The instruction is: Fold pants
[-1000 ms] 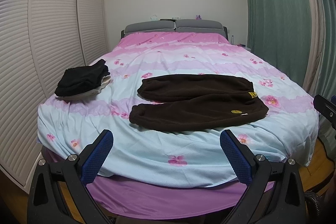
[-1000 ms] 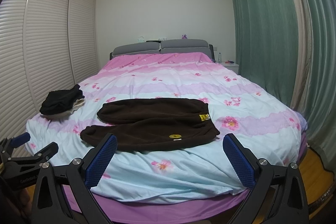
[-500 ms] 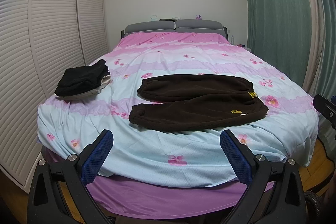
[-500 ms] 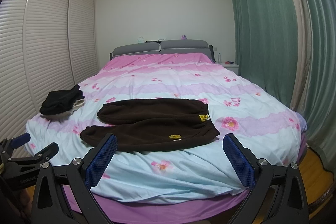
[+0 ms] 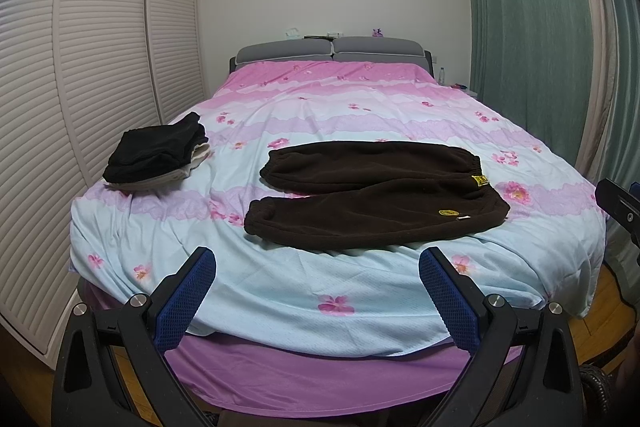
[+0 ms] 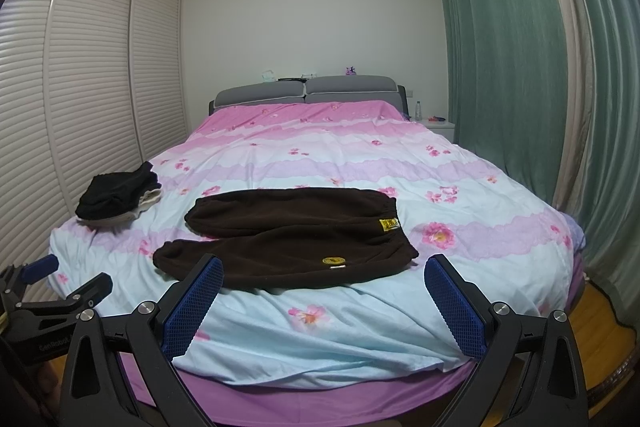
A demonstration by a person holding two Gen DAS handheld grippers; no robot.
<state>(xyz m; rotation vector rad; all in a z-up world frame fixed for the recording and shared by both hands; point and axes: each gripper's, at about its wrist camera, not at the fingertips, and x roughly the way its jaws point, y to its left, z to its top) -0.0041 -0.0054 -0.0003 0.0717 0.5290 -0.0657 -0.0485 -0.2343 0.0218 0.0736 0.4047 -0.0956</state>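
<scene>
Lying flat on the bed (image 5: 280,291), brown pants (image 5: 372,203) face both wide-spread, empty tools (image 5: 318,291) (image 6: 324,299).

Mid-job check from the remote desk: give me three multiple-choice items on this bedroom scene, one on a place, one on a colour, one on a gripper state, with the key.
1. Where is the dark folded pile relative to the brown pants?
A. On top of them
B. Apart, near the bed's left edge
C. On the floor

2. What colour is the small patch at the pants' waistband?
A. Yellow
B. Red
C. White

3. How does the left gripper stand?
A. Shut on the pants
B. Shut on the bedspread
C. Open, holding nothing

Key: 1 B, bare bedspread shows between pile and pants. 2 A, the patch shows yellow on brown. 3 C, its blue pads are spread wide, short of the pants; the right gripper likewise.
</scene>
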